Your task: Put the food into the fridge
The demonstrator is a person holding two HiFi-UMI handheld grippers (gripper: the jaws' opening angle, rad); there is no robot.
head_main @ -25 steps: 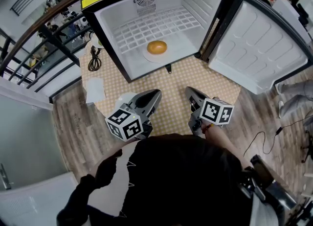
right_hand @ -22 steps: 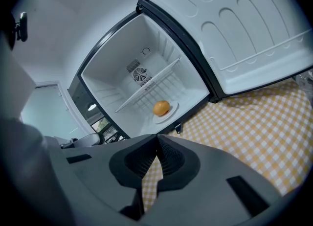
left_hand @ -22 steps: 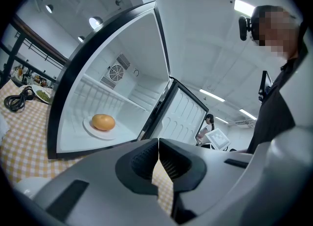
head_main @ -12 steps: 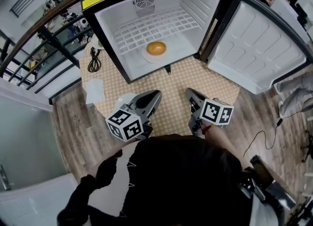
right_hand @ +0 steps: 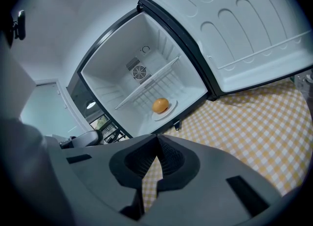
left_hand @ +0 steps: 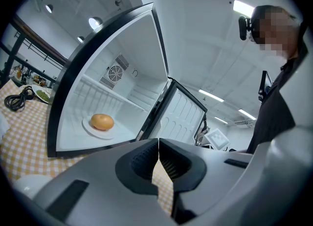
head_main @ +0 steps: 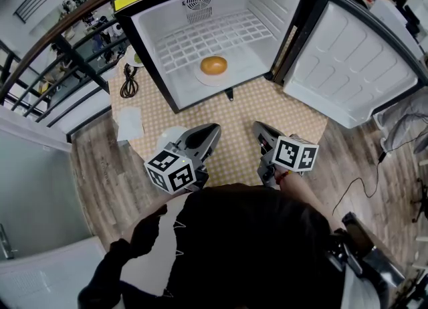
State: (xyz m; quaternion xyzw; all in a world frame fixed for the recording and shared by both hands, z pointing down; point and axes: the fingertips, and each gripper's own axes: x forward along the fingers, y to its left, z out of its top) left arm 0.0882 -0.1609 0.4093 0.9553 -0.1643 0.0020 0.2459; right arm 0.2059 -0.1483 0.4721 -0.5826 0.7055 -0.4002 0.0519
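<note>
Orange bun [head_main: 214, 65] sits on a plate [head_main: 201, 77] inside the open fridge [head_main: 151, 39].

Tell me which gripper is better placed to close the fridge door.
Probably the right gripper. The door stands open on the right side, nearer to it than to the left gripper. Both are shut and empty, and the bun already lies inside the fridge.

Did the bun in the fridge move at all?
No. The bun is still on its white plate, just inside the fridge front edge.
</note>
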